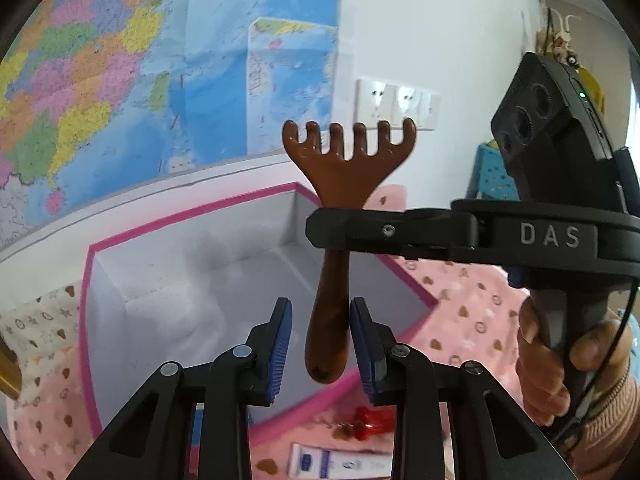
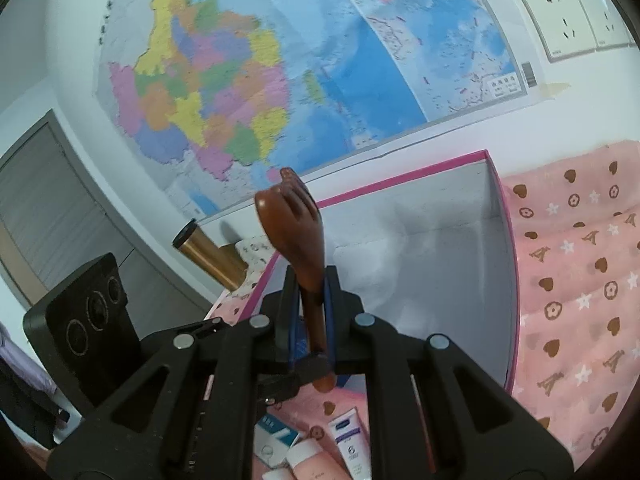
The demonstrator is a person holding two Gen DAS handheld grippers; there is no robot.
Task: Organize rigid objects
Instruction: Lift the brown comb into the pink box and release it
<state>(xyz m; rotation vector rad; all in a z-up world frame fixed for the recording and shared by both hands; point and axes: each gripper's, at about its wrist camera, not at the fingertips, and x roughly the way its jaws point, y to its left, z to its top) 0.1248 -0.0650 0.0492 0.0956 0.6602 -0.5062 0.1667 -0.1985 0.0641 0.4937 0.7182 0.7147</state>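
Wall map point(image 2: 256, 92), wall sockets point(image 2: 560, 20), copper tumbler point(image 2: 212, 258), pink blanket point(image 2: 576, 280)

1 brown massage comb point(image 1: 336, 208), 1 pink-rimmed box point(image 1: 200, 216) behind it, 2 tubes point(image 2: 350, 442), 1 red toy point(image 1: 370, 426), 1 copper tumbler point(image 2: 212, 256).

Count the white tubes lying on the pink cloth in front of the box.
2 in the right wrist view: a white tube with a blue label, and a pink-bodied tube with a white cap to its left. The gripper arms hide much there, so more may be hidden.
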